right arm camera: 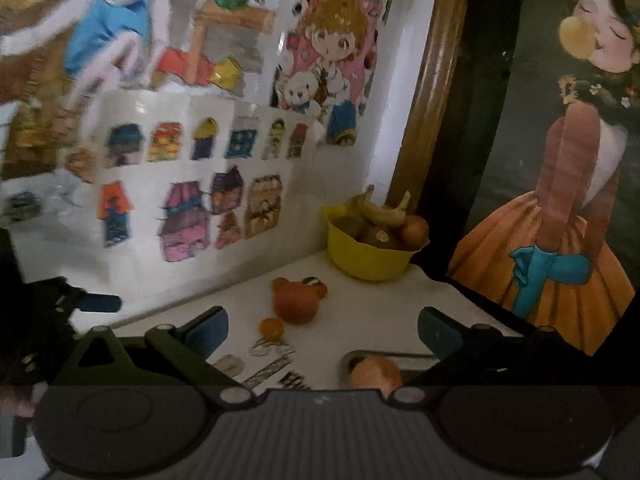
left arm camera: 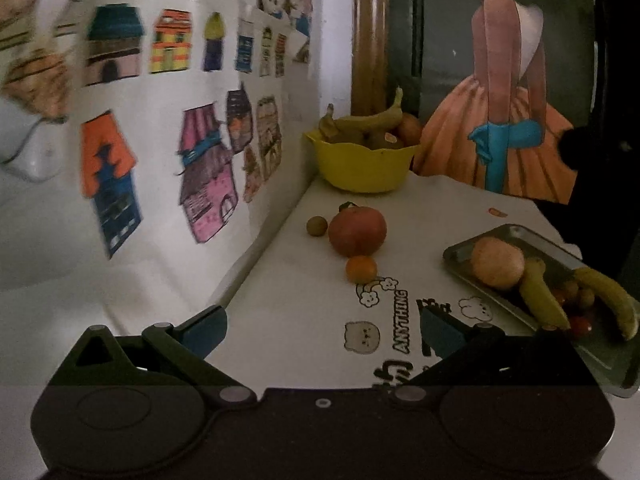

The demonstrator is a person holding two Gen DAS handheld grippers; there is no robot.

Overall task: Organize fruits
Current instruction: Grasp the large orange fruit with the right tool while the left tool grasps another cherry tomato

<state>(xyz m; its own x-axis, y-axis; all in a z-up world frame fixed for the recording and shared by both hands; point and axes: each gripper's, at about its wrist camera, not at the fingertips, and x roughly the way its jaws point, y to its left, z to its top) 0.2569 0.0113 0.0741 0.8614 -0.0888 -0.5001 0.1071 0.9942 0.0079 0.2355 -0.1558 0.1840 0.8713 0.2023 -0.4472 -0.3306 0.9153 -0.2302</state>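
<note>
A yellow bowl at the table's back holds bananas and round fruits. In front of it on the white cloth lie a big red fruit, a small orange and a small brownish fruit. A metal tray at the right carries a pale round fruit, two bananas and small fruits. My left gripper is open and empty, short of the loose fruits. My right gripper is open and empty above the table.
A wall covered with cartoon house drawings runs along the table's left edge. A large framed painting and a wooden post stand behind the bowl. The cloth has printed cartoon marks. The left gripper's finger shows at the right view's left edge.
</note>
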